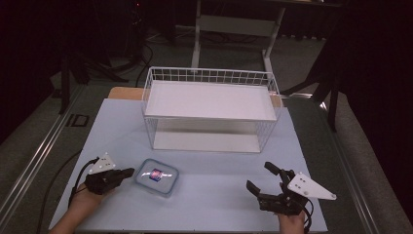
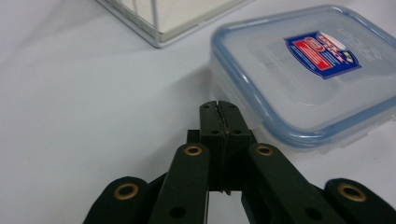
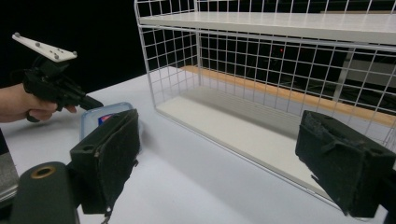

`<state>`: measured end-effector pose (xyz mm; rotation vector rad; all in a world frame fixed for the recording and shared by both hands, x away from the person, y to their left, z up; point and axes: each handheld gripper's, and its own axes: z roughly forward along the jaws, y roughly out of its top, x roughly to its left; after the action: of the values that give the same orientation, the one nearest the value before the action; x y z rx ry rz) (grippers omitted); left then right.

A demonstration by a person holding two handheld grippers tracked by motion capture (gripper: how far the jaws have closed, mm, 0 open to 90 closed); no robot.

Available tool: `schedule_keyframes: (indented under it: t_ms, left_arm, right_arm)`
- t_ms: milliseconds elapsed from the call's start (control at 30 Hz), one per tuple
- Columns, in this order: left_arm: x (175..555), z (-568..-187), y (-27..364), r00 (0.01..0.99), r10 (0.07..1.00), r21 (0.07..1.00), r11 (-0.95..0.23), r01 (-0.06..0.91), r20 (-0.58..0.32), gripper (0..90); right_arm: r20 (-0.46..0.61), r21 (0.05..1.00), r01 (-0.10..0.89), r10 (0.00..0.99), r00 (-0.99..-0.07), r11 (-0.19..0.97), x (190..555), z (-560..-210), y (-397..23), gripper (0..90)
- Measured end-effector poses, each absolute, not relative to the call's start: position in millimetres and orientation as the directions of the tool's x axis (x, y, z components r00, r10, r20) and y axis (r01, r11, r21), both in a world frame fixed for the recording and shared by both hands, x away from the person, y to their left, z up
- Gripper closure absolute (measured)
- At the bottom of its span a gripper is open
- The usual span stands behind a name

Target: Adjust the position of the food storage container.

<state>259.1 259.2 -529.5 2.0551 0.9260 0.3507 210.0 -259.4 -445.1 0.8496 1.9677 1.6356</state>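
A clear plastic food box with a blue-rimmed lid and a red-and-blue label (image 1: 157, 176) (image 2: 308, 70) (image 3: 100, 119) lies flat on the pale table, front left of centre. My left gripper (image 1: 129, 171) (image 2: 219, 108) sits just left of the box, its jaws pressed together with nothing between them, tips close to the box's edge. My right gripper (image 1: 260, 178) (image 3: 233, 158) rests near the front right of the table, jaws spread wide and empty, pointing toward the basket.
A white wire basket (image 1: 210, 109) (image 3: 280, 70) with a white board on top and another on its floor stands at the back middle of the table (image 1: 204, 204). Its corner (image 2: 156, 39) lies just beyond the left gripper.
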Motion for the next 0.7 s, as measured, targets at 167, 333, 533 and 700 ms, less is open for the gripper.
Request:
schedule_keyframes:
  t_ms: [167,333,533,700]
  left_arm:
    - [258.4,-530.0,258.3,0.686,0.722,0.787,-0.369,0.495,-0.093,90.0]
    - [253.5,-528.6,253.8,0.7,0.707,0.786,-0.374,0.493,-0.102,90.0]
    - [249.7,-526.1,233.3,0.735,0.667,0.78,-0.395,0.486,-0.12,90.0]
    - [250.7,-524.7,210.3,0.764,0.632,0.788,-0.4,0.469,-0.134,90.0]
  right_arm:
    - [0.047,0.978,0.174,0.696,-0.717,0.113,209.6,-444.7,-258.6,13.8]
    - [0.049,0.978,0.176,0.699,-0.714,0.11,210.1,-444.6,-260.0,13.8]
    - [0.048,0.978,0.175,0.697,-0.715,0.113,210.0,-444.1,-259.0,13.8]
    - [0.046,0.977,0.178,0.694,-0.718,0.12,210.4,-444.8,-257.8,13.9]
